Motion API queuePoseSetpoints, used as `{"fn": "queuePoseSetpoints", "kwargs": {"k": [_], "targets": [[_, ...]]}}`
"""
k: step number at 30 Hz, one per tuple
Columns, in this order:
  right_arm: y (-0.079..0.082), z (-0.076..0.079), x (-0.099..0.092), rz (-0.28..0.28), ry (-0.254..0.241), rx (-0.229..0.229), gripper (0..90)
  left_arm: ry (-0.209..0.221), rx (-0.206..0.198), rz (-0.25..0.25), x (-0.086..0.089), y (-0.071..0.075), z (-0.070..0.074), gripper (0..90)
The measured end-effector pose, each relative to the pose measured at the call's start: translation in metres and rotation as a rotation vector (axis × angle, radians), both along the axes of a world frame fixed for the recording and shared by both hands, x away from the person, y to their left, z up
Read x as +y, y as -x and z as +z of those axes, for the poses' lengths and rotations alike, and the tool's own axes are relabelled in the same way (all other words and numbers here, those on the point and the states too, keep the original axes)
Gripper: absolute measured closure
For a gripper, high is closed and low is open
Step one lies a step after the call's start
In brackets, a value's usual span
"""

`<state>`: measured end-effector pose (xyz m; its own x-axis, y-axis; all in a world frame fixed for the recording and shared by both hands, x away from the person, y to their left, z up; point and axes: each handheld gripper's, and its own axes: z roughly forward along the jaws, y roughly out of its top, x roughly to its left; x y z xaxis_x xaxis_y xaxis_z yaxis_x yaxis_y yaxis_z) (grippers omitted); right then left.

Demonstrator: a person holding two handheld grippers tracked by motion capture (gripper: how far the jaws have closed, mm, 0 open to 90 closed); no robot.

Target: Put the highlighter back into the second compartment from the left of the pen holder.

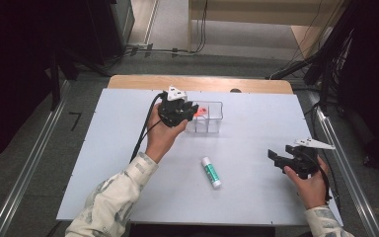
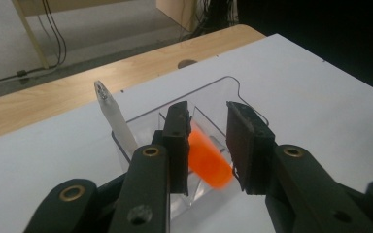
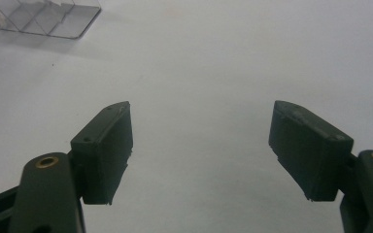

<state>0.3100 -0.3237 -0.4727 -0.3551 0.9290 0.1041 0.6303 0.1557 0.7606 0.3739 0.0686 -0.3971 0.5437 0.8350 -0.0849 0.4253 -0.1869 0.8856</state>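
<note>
- Soft, even light from overhead is falling on the white table in the high view, while the room's left and right edges are sinking into near black.
- The glue stick is casting only a faint, short shadow.
- In the left gripper view the orange piece is smearing at its lower edge, and the near black jaws are looking soft.
- The right gripper view is showing a grey cast, darkening at its corners.
</note>
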Motion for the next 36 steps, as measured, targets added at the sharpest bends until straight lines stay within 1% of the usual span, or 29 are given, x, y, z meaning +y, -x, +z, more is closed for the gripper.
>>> {"fn": "queuePoseSetpoints", "kwargs": {"k": [3,4,9,12,17,23,34,36], "targets": [[0.0,0.0,0.0,0.0,0.001,0.0,22.8,0.006,-0.005,0.006,-0.001,-0.002,0.0,69.1],[0.0,0.0,-0.001,-0.001,0.0,0.0,22.8,0.017,-0.006,0.007,-0.001,-0.002,0.0,69.0],[0.0,0.0,-0.001,0.001,-0.001,0.002,22.8,0.008,-0.014,0.008,0.0,-0.001,0.001,67.8],[0.0,0.0,-0.001,0.001,-0.001,0.0,22.8,0.008,-0.011,0.006,0.001,-0.001,0.001,63.0],[0.001,0.0,0.0,-0.001,-0.001,0.001,22.6,0.005,-0.01,0.022,0.004,-0.001,-0.002,58.5],[0.0,0.0,0.0,-0.001,0.001,0.003,22.6,0.019,-0.003,0.041,0.01,-0.001,-0.004,51.1],[0.001,0.0,0.0,-0.002,0.001,0.003,22.4,0.033,-0.005,0.061,0.018,0.009,-0.004,33.6],[0.001,0.0,0.0,-0.002,0.001,0.002,22.5,0.037,-0.006,0.064,0.02,0.011,-0.004,32.9]]}}
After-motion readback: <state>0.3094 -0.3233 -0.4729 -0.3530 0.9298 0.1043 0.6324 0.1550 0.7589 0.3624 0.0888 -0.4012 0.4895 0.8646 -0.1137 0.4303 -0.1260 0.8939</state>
